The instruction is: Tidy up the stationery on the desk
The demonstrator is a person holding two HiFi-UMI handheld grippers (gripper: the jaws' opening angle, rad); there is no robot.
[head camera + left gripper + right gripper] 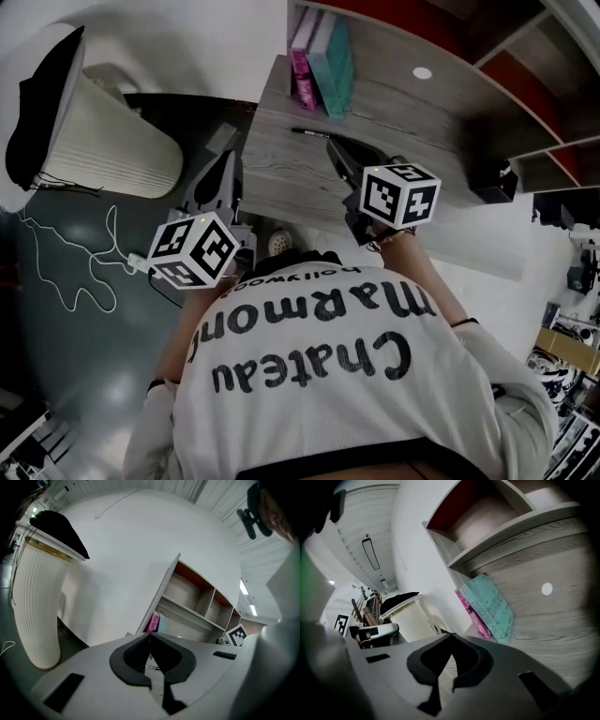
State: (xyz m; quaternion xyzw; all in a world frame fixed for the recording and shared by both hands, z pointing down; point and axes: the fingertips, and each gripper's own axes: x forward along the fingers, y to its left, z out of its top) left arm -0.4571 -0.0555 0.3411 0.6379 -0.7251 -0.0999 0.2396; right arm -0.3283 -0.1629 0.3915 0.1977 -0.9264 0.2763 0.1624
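Observation:
A black pen [309, 133] lies alone on the grey wood desk [281, 178]. Behind it, a pink book [302, 58] and a teal book [333, 66] lean upright against the shelf unit. My right gripper [336, 145] hovers over the desk just right of the pen, jaws shut and empty. In the right gripper view the teal book [492, 606] and pink book [472, 613] stand ahead of the shut right gripper [451, 634]. My left gripper [228, 157] is at the desk's left edge, also shut with nothing held. The left gripper view shows the left gripper [150, 634] pointing toward the pink book [153, 622].
A white ribbed bin [108, 141] with a black cloth on top stands on the dark floor left of the desk. A white cable [80, 272] trails beside it. A white round disc [422, 72] marks the desk back, and a small black object [494, 183] sits far right.

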